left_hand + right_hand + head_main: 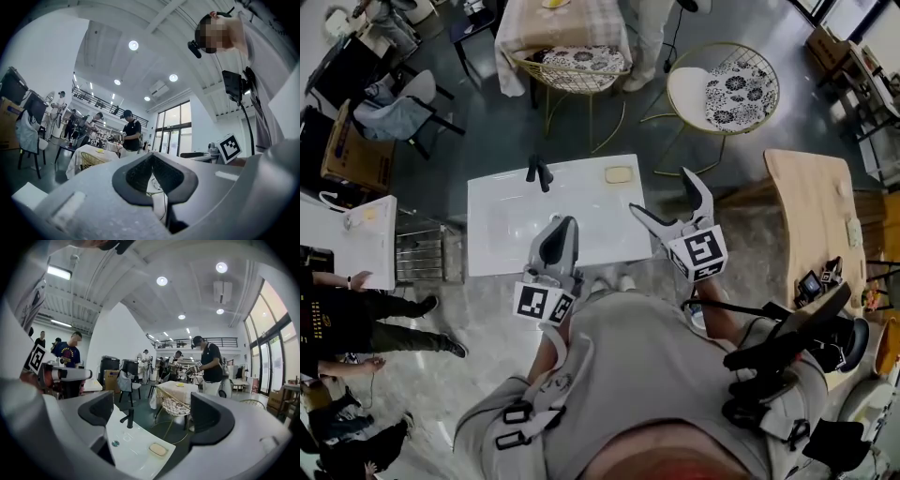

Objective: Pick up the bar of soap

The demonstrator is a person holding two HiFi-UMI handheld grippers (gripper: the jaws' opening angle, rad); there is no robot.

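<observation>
Head view: a white sink (511, 234) stands in front of the person, with a black tap (539, 172) at its far edge. The bar of soap (619, 174) lies flat on the sink's far right corner, to the right of the tap and apart from it. The left gripper (562, 227) hangs over the near part of the sink, jaws pressed together. The right gripper (663, 194) is at the sink's right edge with its jaws spread wide, and the soap lies beyond them, untouched. Two wire chairs (727, 89) with patterned cushions stand past the sink, and a wooden table (811, 216) is off to the right.

Left gripper view: the left gripper (155, 174) has its jaws closed on each other with nothing between them (it looks out across the room, not at the sink). A person in a black shirt (131, 135) stands beyond a table with a cloth (89, 155).

Right gripper view: the right gripper (154, 416) has its jaws wide apart and empty. Through the gap show the sink (129, 453), the tap (129, 418) and the soap (158, 449), which rests on the sink's corner, well short of either jaw.
</observation>
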